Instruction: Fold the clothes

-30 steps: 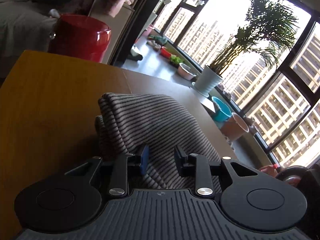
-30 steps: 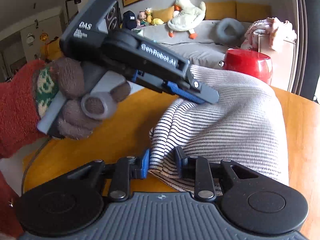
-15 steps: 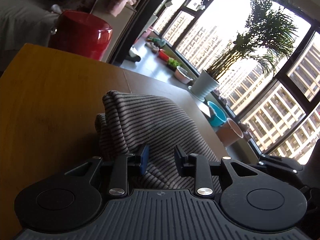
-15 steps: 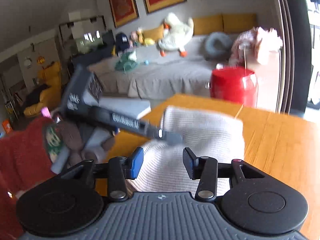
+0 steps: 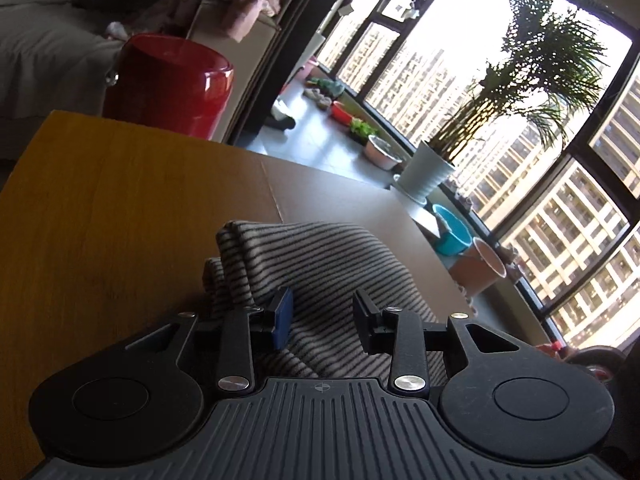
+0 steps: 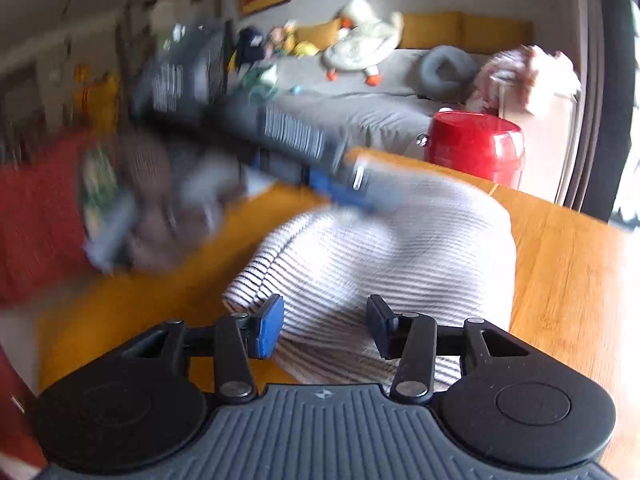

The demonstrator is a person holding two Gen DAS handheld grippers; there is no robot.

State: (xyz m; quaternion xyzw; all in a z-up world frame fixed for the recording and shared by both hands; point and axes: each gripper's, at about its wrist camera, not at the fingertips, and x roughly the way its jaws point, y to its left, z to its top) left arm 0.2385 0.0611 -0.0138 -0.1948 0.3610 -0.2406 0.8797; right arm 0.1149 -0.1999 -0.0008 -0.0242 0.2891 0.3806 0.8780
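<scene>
The striped garment [image 5: 316, 272] lies folded on the table [image 5: 120, 208], near its window-side edge. Both jaws are spread apart and hold nothing. If a layer is snagged by the left gripper [image 5: 322, 322] or right gripper [image 6: 325, 326], the fold may be undone.

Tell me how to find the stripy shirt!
Start at the big wooden table near the sunny window. In the middle of it lies a soft folded bundle, the stripy shirt, just ahead of the left gripper. It is the only cloth on the table, with thin dark and pale stripes, unlike the shiny red pot behind.
</scene>
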